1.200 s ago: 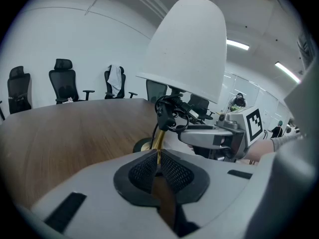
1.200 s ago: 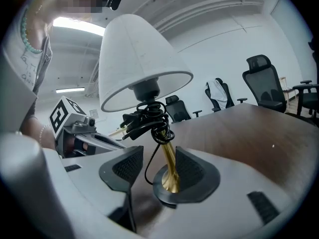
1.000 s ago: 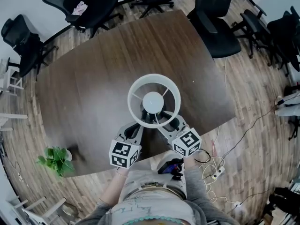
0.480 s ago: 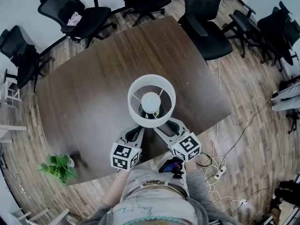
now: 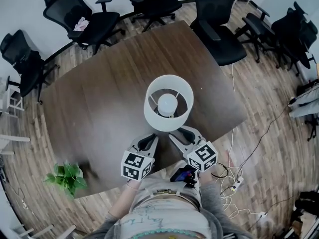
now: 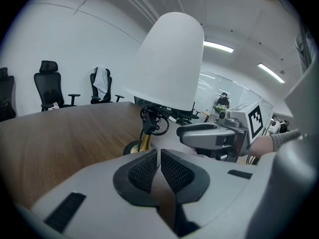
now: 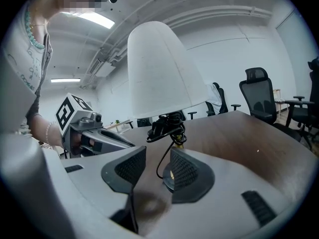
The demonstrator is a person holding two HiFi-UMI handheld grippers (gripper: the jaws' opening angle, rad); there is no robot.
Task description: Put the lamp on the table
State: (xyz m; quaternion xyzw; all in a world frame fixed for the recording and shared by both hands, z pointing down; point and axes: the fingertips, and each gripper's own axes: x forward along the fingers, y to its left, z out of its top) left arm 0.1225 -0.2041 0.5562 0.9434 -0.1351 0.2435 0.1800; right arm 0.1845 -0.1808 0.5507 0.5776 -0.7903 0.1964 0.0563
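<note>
Your left gripper (image 6: 159, 154) has its jaws together on nothing. Your right gripper (image 7: 158, 157) has jaws apart; they have just been closing, pinching nothing, with only the cord (image 7: 167, 125) showing through the gap beyond the tips. Both sit just short of the lamp (image 5: 168, 102), upright on the table (image 5: 99, 93) near your edge, so it looks set down and released. From above, the shade (image 5: 152, 111) hides the base (image 6: 132, 147); in the right gripper view, a jaw covers part of it.

Left gripper (image 6: 159, 152) jaws seemingly together, empty.
</note>
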